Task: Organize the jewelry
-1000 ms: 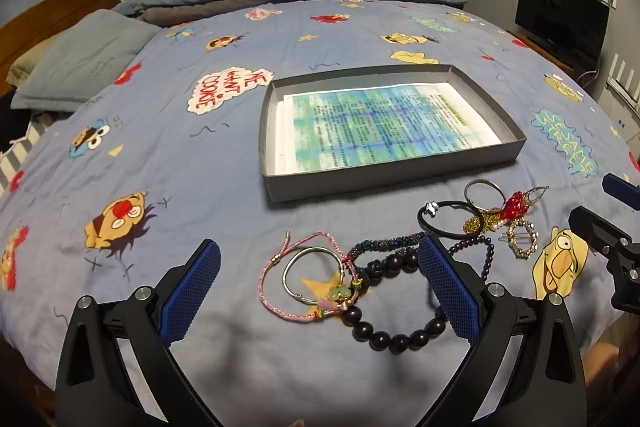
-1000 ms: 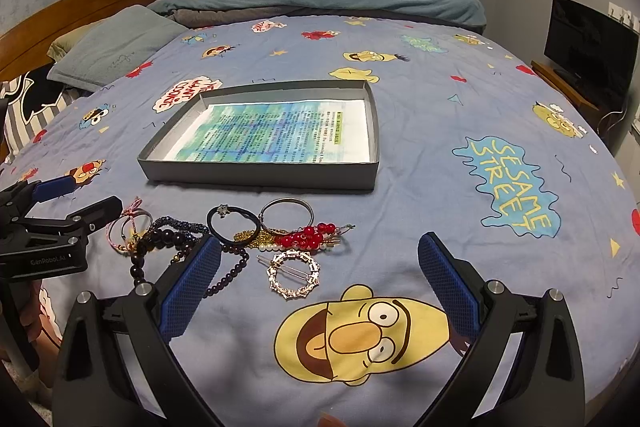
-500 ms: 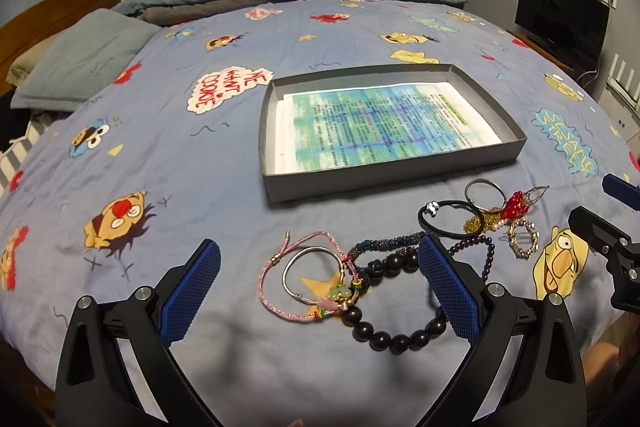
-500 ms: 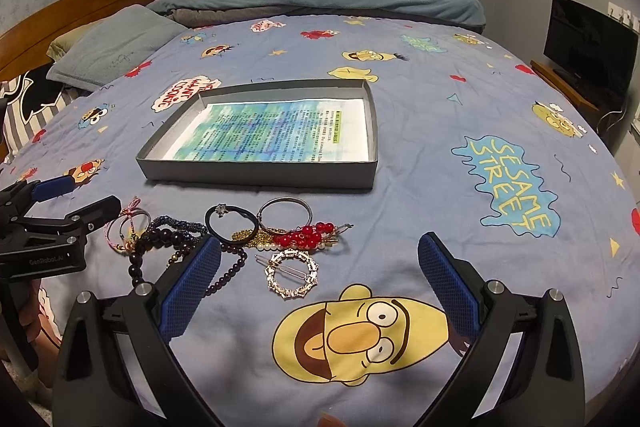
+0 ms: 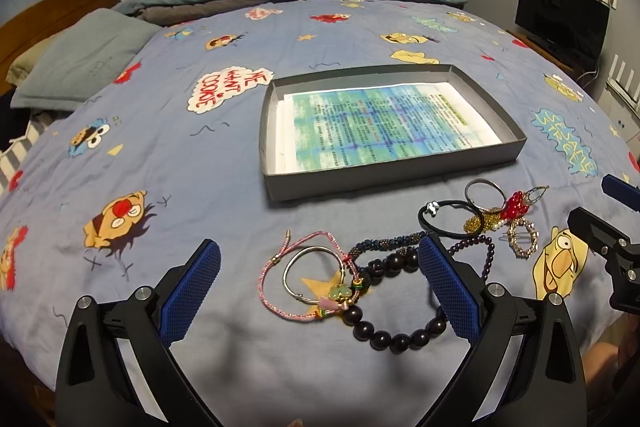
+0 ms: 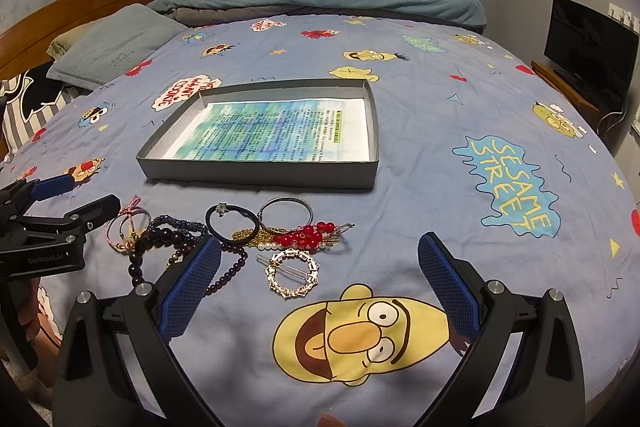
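Right wrist: bedspread [image 6: 420, 163] beside tray [image 6: 260, 173]

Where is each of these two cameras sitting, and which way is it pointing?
Left wrist: rides on the left tongs, looking across the bed at the bracelets; its open blue fingers show, right tongs at the edge.
Right wrist: rides on the right tongs, over the hair clip; left tongs at the edge.
Both see the tray and jewelry.

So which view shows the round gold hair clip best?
The right wrist view: the round gold hair clip lies whole and unobstructed just ahead of the open right gripper. The left wrist view shows it small, out toward the right edge.
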The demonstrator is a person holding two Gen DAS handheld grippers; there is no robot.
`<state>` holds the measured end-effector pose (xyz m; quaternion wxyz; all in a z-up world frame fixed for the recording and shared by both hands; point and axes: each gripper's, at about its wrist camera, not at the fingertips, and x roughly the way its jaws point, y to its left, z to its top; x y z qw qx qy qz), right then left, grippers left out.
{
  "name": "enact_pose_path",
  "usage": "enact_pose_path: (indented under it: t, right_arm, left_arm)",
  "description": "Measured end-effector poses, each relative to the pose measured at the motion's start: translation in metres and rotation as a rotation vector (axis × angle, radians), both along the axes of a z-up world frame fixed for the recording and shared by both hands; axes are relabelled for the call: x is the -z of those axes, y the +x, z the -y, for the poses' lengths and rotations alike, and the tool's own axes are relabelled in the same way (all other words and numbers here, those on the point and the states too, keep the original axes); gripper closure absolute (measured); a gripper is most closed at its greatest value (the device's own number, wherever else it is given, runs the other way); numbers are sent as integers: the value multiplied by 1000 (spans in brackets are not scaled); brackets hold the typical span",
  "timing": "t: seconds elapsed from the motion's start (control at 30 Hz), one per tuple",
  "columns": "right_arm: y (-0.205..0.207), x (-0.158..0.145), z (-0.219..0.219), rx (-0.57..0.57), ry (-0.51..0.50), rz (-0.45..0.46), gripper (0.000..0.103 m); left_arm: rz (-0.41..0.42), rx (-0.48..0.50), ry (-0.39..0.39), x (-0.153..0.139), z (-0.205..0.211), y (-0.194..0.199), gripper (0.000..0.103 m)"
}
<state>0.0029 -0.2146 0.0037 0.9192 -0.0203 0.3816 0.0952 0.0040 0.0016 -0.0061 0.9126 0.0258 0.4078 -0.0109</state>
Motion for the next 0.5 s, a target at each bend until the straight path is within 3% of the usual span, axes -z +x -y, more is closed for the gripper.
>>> enact_pose_path:
  t: [0.5]
  right_arm:
    - [-1, 0, -1, -1, -3, -1, 6]
  left_arm:
    - [-1, 1, -2, 0, 0, 0, 5]
